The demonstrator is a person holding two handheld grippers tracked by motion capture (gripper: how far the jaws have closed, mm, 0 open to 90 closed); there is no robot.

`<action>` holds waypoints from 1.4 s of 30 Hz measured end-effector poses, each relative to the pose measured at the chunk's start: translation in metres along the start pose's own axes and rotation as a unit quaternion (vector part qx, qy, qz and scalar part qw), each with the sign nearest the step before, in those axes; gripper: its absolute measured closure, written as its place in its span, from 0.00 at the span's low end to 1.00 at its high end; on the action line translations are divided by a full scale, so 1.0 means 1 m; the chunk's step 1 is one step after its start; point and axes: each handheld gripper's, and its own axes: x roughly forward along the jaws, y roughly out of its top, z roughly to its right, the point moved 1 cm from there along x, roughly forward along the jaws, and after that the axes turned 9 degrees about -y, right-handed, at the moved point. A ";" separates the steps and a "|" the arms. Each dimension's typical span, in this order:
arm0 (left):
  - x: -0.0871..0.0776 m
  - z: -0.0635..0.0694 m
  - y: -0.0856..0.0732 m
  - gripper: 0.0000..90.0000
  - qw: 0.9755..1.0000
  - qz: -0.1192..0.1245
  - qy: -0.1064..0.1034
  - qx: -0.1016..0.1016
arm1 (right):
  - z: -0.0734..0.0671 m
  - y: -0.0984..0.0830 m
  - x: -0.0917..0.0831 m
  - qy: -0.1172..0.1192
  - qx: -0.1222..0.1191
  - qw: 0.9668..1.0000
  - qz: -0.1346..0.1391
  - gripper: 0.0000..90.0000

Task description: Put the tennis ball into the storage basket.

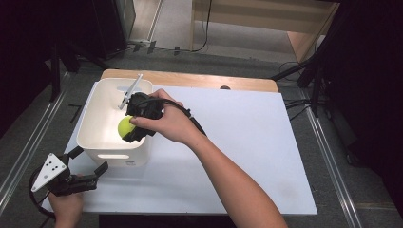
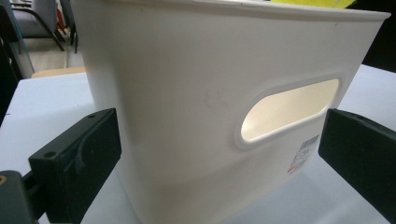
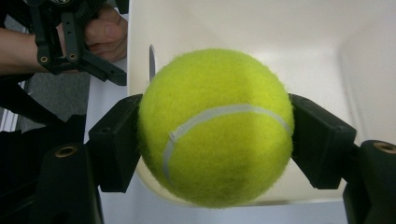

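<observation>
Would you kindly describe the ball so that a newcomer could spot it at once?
Start at the white board covering the table, then find the white bin at its left end. Over the bin's near right corner, the right tool grips a tennis ball, the one bright yellow-green, fuzzy thing there.

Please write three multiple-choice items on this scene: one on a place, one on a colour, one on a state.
1. Where is the tennis ball?
A. on the floor
B. over the white bin
C. under the table

2. What colour is the ball?
A. red
B. blue
C. yellow-green

3. How does the left claw stand?
A. open, holding nothing
B. shut on the ball
C. shut on the bin's rim

Answers:
1. B, the right claw holds it above the bin's rim.
2. C, its felt is yellow-green with a white seam.
3. A, its jaws stand apart before the bin's wall.
</observation>
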 end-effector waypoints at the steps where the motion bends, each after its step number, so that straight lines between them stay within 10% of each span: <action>1: 0.000 0.000 0.000 0.00 1.000 0.000 0.000 -0.001 | 0.000 0.000 0.001 -0.001 -0.001 1.000 -0.003 0.27; 42: 0.000 0.000 0.000 0.00 1.000 -0.001 -0.001 0.000 | -0.003 -0.012 0.028 -0.008 -0.005 0.999 -0.042 0.26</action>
